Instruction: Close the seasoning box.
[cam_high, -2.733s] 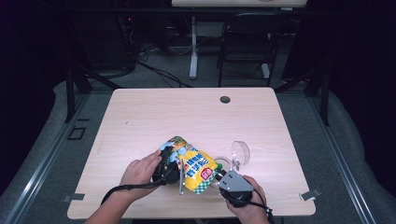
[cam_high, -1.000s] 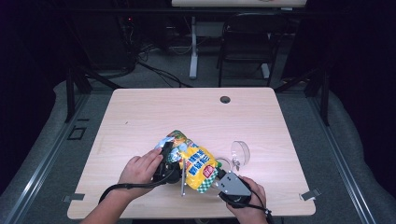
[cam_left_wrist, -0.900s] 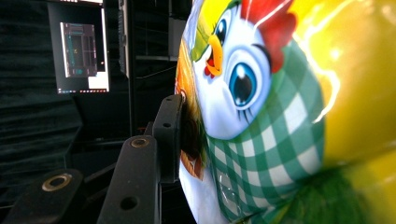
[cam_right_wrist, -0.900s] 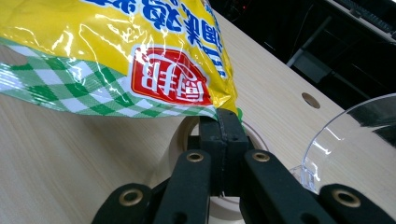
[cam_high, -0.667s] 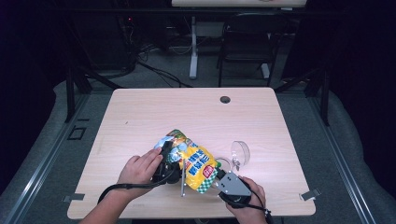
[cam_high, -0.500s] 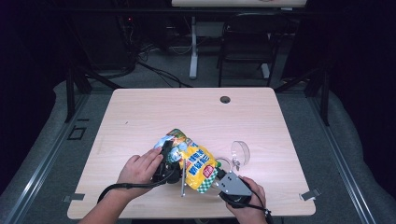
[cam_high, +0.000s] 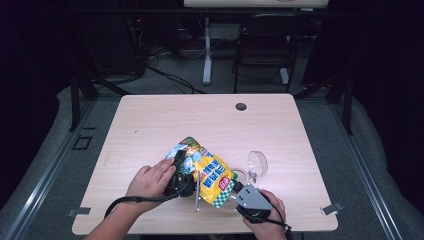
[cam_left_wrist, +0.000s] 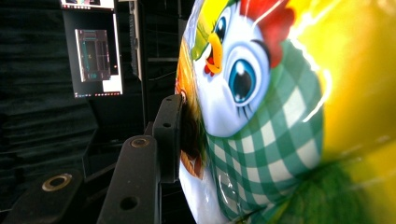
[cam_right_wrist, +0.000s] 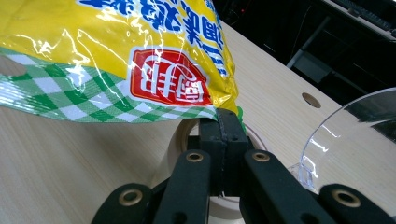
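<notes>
Light wood worktop (cam_high: 165, 120) with a round grommet hole (cam_high: 241, 106) near its far edge. Grey carpet floor (cam_high: 370, 170), room dark. Behind: black chair (cam_high: 260, 45), white desk leg (cam_high: 206, 50), loose cables (cam_high: 165, 75). Lit monitor (cam_left_wrist: 95, 49) against black curtain.
</notes>
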